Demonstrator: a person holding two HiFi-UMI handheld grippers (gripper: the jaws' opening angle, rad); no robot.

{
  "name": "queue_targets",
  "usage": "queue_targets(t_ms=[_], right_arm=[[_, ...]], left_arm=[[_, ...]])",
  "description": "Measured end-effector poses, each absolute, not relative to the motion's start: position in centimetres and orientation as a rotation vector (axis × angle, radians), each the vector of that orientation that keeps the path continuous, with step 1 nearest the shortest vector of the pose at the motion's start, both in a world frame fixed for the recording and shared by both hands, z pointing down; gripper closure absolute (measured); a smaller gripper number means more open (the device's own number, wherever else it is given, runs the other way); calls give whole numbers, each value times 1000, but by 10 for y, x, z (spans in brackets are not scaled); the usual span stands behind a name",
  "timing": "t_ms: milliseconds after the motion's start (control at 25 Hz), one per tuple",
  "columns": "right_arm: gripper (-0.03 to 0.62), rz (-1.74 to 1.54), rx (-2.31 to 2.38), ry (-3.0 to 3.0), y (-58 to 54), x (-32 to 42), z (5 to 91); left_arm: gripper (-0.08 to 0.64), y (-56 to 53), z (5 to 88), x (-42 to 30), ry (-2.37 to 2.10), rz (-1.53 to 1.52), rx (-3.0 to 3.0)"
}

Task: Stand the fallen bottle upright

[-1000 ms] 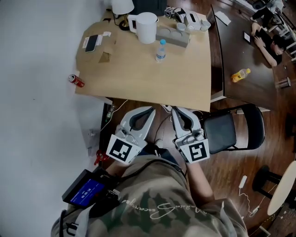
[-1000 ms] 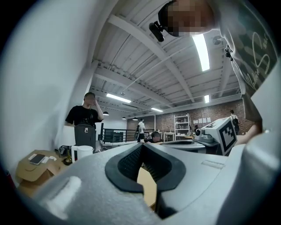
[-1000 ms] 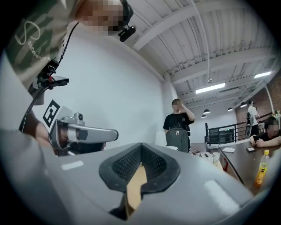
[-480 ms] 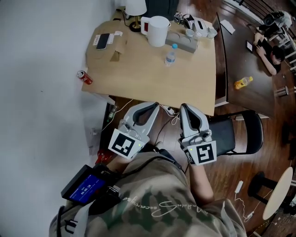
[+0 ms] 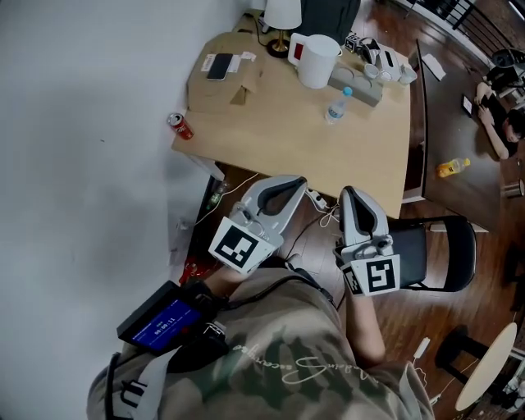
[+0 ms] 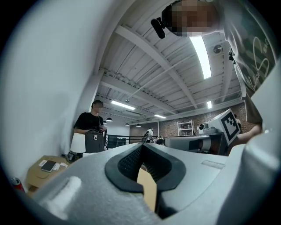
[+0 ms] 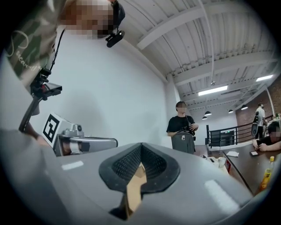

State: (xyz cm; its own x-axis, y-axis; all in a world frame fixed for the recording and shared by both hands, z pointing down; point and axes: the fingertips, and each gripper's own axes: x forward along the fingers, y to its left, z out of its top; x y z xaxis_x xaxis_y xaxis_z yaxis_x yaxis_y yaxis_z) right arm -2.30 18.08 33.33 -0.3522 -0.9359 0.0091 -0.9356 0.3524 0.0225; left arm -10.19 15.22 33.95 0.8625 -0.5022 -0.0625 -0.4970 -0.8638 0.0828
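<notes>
My left tool (image 5: pixel 295 181) and right tool (image 5: pixel 355 194) are both closed on nothing, short of the worktop (image 5: pixel 279 135). Only the head view shows the bottle (image 5: pixel 337 105), seemingly upright near the white jug (image 5: pixel 316 59); each tool's own body blocks it.

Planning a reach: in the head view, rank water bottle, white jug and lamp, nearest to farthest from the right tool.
1. water bottle, middle of the table, right side.
2. white jug, behind it, slightly left.
3. lamp, far edge, leftmost.
</notes>
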Motion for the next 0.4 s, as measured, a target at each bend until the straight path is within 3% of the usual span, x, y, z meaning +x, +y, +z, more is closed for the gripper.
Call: queue_targets(t_ms=[400], right_arm=[[589, -35, 1778, -2559, 176, -41, 339]], left_arm=[[558, 157, 340, -115, -831, -112, 2975]])
